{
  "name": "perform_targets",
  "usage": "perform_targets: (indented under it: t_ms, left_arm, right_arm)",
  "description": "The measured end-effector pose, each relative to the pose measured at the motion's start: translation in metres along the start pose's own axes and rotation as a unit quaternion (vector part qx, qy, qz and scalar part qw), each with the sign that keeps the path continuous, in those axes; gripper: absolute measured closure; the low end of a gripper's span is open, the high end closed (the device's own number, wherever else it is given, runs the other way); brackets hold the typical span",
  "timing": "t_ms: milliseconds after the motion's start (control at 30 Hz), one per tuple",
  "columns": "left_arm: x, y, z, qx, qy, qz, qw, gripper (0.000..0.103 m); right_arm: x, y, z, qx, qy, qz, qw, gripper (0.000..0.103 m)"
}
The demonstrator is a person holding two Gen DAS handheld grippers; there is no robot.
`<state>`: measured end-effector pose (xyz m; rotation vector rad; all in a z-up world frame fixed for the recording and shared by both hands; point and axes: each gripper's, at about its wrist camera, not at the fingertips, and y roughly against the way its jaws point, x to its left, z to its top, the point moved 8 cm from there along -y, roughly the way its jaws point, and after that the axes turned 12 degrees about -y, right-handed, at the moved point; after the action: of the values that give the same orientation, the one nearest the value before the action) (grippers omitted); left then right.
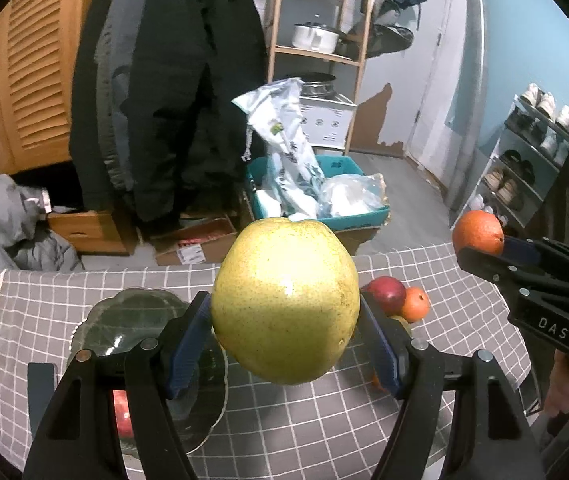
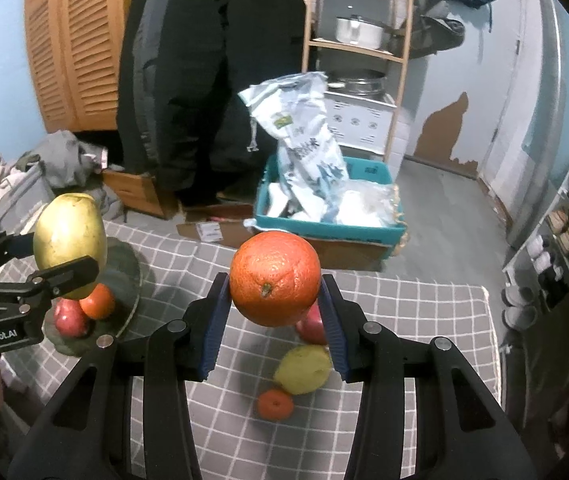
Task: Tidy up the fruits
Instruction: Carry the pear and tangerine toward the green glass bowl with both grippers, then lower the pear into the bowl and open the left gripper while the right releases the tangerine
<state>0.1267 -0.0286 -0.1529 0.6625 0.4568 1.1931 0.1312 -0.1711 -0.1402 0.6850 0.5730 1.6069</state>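
Risk: pear [image 1: 284, 300] pinched mid-frame by left gripper [image 1: 284, 336], orange [image 2: 275, 278] clamped centre-frame by right gripper [image 2: 274, 320]; both held above tablecloth [image 2: 404, 320]. Round skins could slip if tilted; plate [image 2: 124, 272] at left already crowded.

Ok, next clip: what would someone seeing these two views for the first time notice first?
Two fruits held in the air over the grey checked tablecloth: a big yellow-green pear clamped in the left gripper, and an orange clamped in the right gripper. Below, a green leaf-shaped plate already holds an apple and an orange, and more fruit lies loose on the cloth.
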Motion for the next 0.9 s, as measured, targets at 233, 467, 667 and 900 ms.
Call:
perform_targets:
  t_ms: [233,467,667,900]
  left_arm:
    - [0.026,0.008,-0.010,-0.003,0.014,0.019,0.9997,0.029]
    - [0.061,0.016,-0.026,0.002,0.036,0.040,0.9986,0.029]
    - [0.093,0.019,-0.041,0.009,0.057,0.056,0.9968,0.029]
    - [0.128,0.022,-0.059,0.020,0.083,0.075,0.9935,0.029]
  right_arm:
    - [0.033,-0.010,0.004,0.006,0.011,0.020,1.000,0.059]
    - [0.067,-0.021,0.006,0.016,0.024,0.042,0.999,0.059]
    - [0.101,-0.034,0.006,0.028,0.036,0.062,0.997,0.059]
    - [0.143,-0.054,0.005,0.043,0.049,0.083,0.994,0.059]
